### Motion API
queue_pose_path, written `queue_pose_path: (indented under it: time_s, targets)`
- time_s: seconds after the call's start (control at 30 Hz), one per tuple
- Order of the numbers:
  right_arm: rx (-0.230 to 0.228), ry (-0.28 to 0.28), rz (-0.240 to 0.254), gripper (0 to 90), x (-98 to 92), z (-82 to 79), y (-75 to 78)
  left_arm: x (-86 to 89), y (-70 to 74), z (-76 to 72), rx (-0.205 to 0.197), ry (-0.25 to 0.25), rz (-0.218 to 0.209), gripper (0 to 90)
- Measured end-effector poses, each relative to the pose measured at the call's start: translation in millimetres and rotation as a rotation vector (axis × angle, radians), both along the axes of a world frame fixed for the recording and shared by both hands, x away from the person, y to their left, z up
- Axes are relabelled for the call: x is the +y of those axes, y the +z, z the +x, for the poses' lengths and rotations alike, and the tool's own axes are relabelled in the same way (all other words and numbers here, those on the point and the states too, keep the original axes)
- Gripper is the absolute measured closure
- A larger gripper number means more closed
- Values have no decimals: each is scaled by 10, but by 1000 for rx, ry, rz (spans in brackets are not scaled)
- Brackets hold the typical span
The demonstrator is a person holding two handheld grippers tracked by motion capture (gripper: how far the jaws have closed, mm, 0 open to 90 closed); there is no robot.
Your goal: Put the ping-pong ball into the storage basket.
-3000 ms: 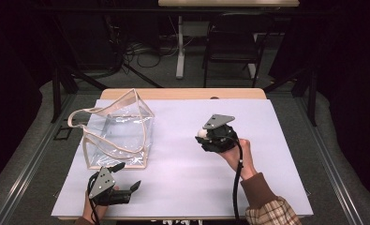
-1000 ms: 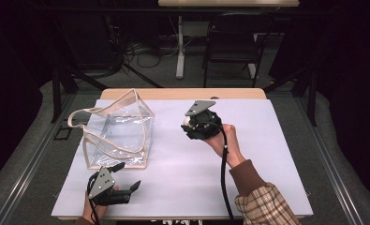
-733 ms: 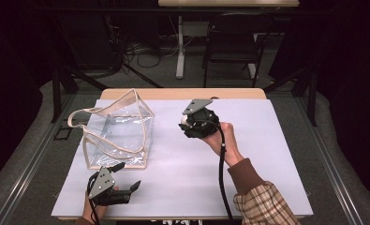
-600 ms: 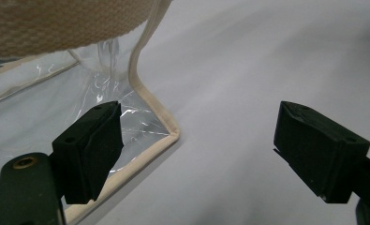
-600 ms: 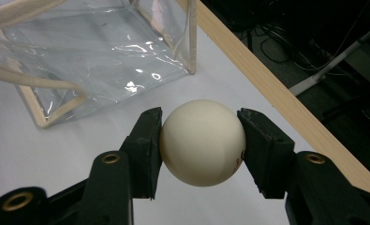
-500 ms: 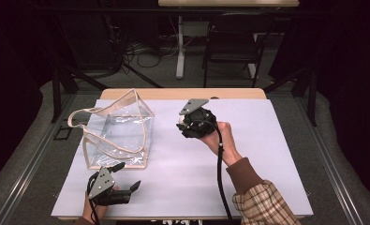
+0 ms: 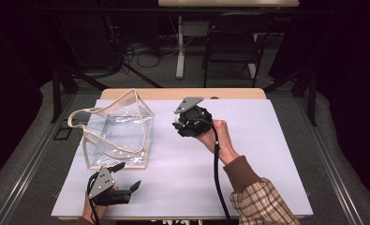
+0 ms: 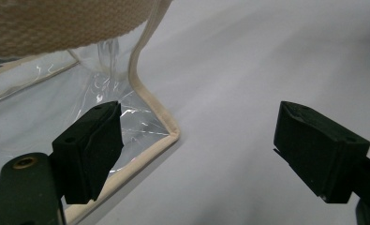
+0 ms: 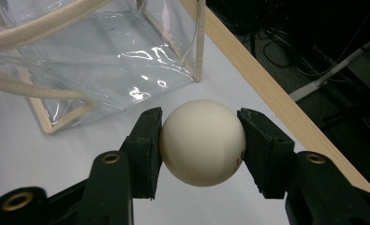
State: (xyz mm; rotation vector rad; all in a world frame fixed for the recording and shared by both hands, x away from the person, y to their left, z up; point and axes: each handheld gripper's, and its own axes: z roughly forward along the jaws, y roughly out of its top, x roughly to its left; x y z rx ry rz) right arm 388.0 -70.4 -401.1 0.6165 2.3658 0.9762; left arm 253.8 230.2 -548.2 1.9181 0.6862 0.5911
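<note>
A clear plastic bag (image 7: 117,131) with beige trim and straps stands open on the left of the white table cover. My right gripper (image 9: 199,140) is shut on a cream-white ball (image 9: 202,142) and hangs above the table, just right of the bag (image 9: 93,61). From the high view, that right gripper (image 7: 185,126) points toward the bag's right side. My left gripper (image 7: 126,176) rests low at the table's front left, open, with nothing between its jaws. The bag's front corner (image 8: 166,133) lies just ahead of the left gripper (image 8: 196,150).
The white cover (image 7: 262,154) spreads over a wooden table whose far edge (image 7: 239,93) shows bare wood. Beyond it stand a chair (image 7: 232,47) and cables on a dark floor. The right arm's cable (image 7: 218,173) trails toward the front edge.
My right gripper has carried the ball leftward and farther back, toward the bag. The left gripper has stayed in place.
</note>
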Motion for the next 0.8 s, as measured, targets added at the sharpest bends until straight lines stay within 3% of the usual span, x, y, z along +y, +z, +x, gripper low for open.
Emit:
queue_pose_path:
  time_s: [0.8]
  targets:
    - [-8, 20, -14, 509, 170, -6, 62, 1, 2, -3, 0, -2, -3, 160]
